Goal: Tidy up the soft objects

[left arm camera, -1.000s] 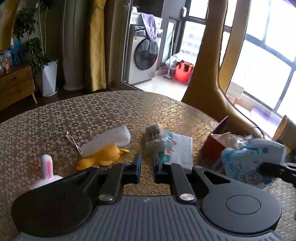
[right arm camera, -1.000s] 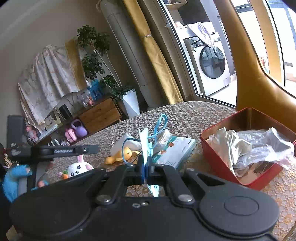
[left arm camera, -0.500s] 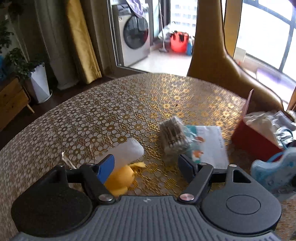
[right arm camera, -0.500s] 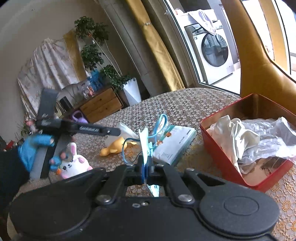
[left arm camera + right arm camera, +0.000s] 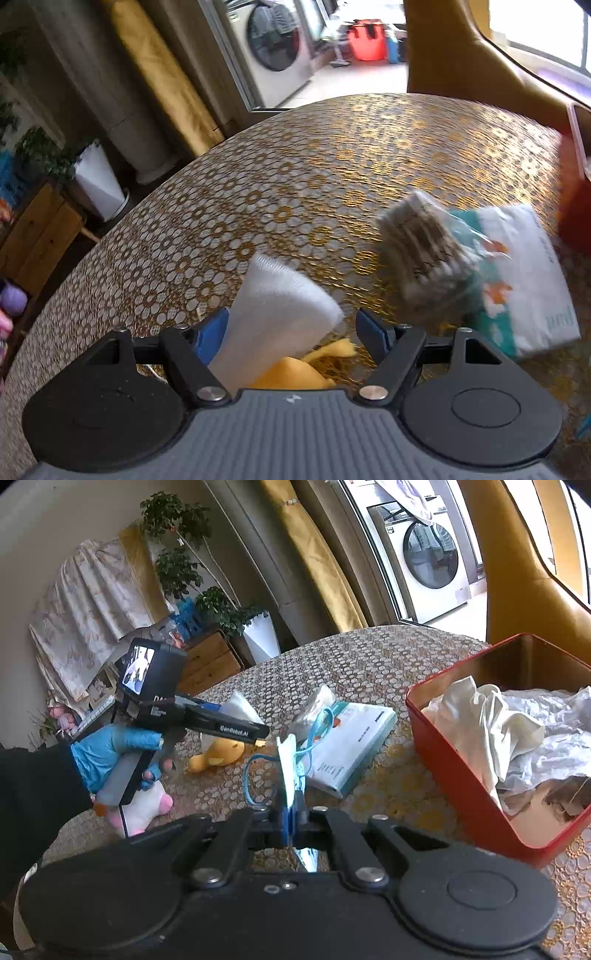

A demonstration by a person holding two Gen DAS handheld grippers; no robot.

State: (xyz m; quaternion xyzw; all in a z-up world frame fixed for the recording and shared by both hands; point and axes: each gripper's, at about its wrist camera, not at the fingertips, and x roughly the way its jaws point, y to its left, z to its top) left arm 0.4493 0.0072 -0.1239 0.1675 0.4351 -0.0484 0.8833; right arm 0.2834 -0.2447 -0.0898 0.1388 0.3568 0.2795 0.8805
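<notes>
My left gripper is open, its fingers either side of a white sock that lies over a yellow plush duck. From the right wrist view the left gripper hovers over the sock and duck. My right gripper is shut on a blue face mask, held above the table left of the red box, which holds white cloths.
A wipes pack and a clear bag of cotton swabs lie on the gold-patterned round table. A white and pink bunny plush lies under the left hand. A tan chair stands behind the box.
My left gripper opened and moved forward and down over the sock and duck. My right gripper kept hold of the mask and shifted slightly toward the box.
</notes>
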